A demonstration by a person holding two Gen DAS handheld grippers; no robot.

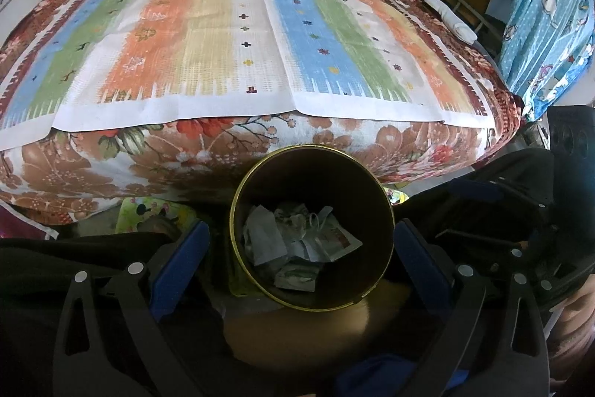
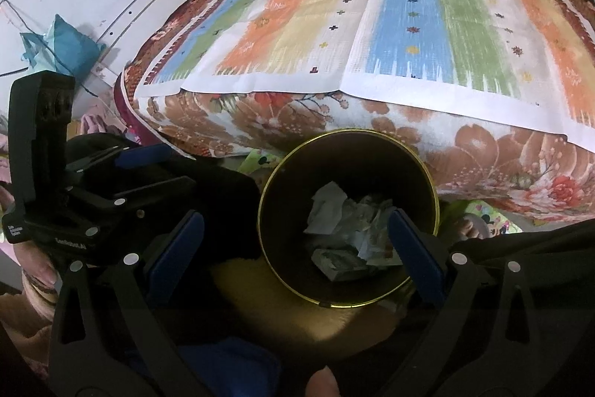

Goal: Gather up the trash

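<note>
1. Clearly the bed [image 1: 238,36] is the biggest thing here, and its striped sheet [image 1: 260,25] shows no litter in either view. Stray scraps may lie out of frame, so calling the job finished from these pictures could leave some behind.
2. Next, the bin [image 1: 385,211] stands on the floor just beside the bed's edge, with the person's dark-clothed legs close on both sides. It looks tilted, though the fisheye may cause that. A knock from a knee or a tool could tip it and spill the contents.
3. The left gripper [image 1: 303,240] hovers above the bin, its fingers [image 1: 182,259] spread wide either side of the opening and holding nothing. Dropping straight down risks a finger striking the brass rim.
4. The right gripper [image 2: 297,240] is also spread and empty, one finger [image 2: 412,248] overlapping the bin's mouth. The two tools sit near each other, so they could collide if both move at once.
5. The trash [image 1: 297,244], crumpled paper and wrappers, lies at the bottom of the bin. It looks light and loose, so a careless reach inside might drag pieces back out.
</note>
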